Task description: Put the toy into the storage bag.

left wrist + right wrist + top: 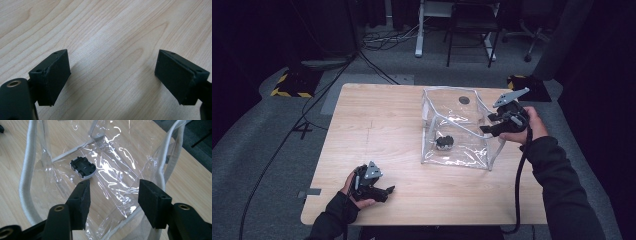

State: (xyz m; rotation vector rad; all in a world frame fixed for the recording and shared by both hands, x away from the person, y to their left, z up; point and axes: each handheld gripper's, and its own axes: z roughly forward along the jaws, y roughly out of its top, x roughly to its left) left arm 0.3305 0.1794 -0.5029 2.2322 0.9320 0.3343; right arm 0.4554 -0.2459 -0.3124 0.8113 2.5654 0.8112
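One clear plastic bag (457, 127) stands open on the wooden surface (377, 130) in the right half of the high view, and one small toy car (444, 142) lies inside it on the bag's floor, toward the lower left of the bag. The bag is see-through, box-shaped and creased, with shiny folds that catch the light, pale whitish edging along its seams and two white cord handles (26, 177) that loop up from its rim. In the right gripper view the car (83, 167) sits in the upper middle of the frame, lying on its back: a dark underside with black wheels faces up, and a light shell shows along its lower edge. There are two tongs, one in each of the person's hands. The right tongs (488, 130) are at the right-hand rim of the bag in the high view, right of centre; in their own view (113, 200) the two black jaws stand apart over the bag's open mouth, and no pad presses on the plastic or on a handle, though the near wall of the bag lies just below them. The left tongs (388, 192) rest low on the surface in the lower left of the high view, well apart from the bag; in their own view (111, 80) the jaws are spread wide over bare wood.
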